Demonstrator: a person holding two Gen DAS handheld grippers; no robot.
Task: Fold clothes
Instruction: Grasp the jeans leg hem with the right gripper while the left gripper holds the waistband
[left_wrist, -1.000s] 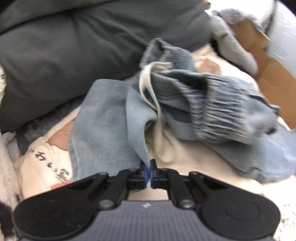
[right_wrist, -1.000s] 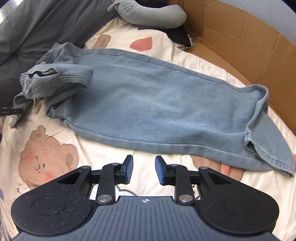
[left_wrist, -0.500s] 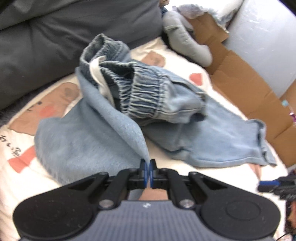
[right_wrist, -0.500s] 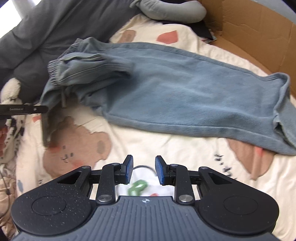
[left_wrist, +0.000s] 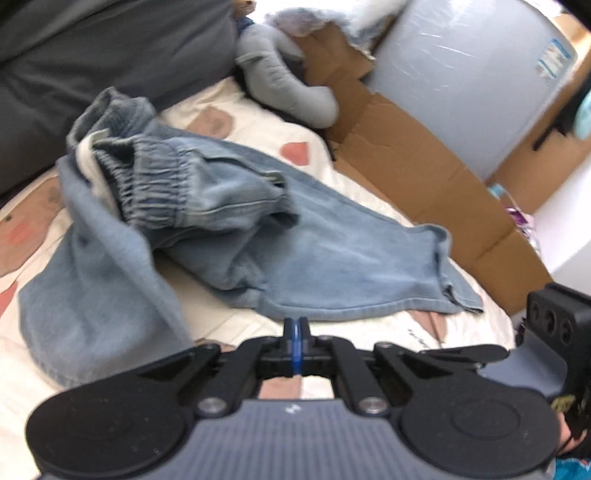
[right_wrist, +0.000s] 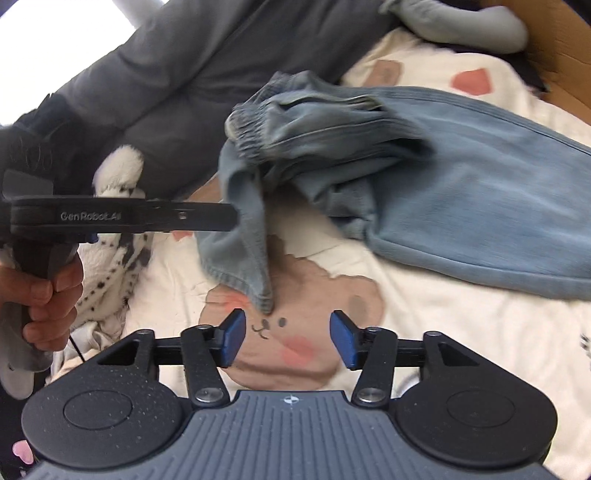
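Bear-print sheet (right_wrist: 461, 332) carries the jeans (right_wrist: 480, 192), waist bunched. One leg hangs from my clamped left tongs (left_wrist: 295, 332). My right tongs (right_wrist: 288, 338), jaws just opening, hold nothing. I fear the dangling hem (right_wrist: 264, 299) swinging past them, or that thin pinch slipping.

Each gripper is built alike: the left gripper (left_wrist: 294, 341) and right gripper (right_wrist: 287, 336) carry two black linkage arms with silver pivot screws, two round black discs and a ribbed grey-blue centre body bearing a small white mark. The pads (right_wrist: 233, 336) are blue. The left unit's side bar reads "GenRobot.AI". A bare hand (right_wrist: 44, 299) grips its dark handle.
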